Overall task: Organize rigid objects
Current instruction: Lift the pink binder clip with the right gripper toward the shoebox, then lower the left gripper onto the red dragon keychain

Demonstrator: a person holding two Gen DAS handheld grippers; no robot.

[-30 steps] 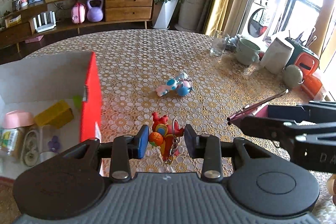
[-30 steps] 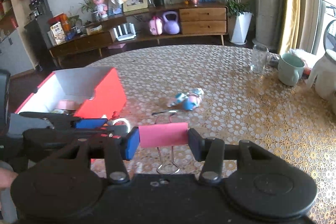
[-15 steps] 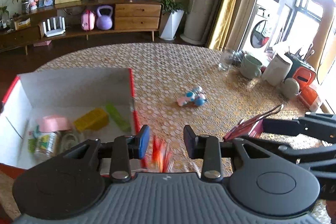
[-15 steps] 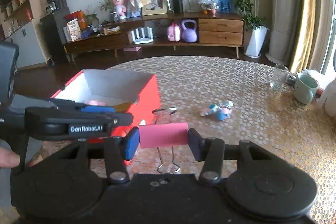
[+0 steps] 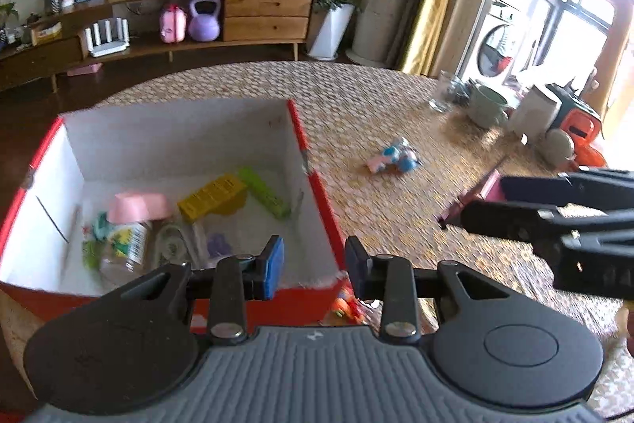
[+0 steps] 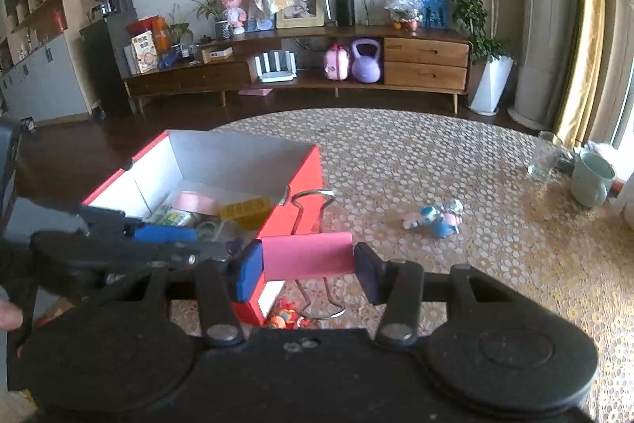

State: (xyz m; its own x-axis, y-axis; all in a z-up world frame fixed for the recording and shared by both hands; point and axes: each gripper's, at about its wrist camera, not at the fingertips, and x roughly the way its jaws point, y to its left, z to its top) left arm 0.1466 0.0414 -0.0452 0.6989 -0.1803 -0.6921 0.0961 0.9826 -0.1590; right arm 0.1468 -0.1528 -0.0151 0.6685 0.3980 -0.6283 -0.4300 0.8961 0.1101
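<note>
From the left wrist, the left claw (image 5: 313, 266) hangs wide and empty over the red box (image 5: 317, 193).

From the right wrist, the right claw (image 6: 309, 264) grips the pink binder clip (image 6: 307, 258) by its stiff, light body beside the box; its wire loops look slippery.

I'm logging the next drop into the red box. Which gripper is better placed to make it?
Right. The right gripper already clamps the pink binder clip beside the red box. The left gripper is open and empty over the box's near corner.
</note>
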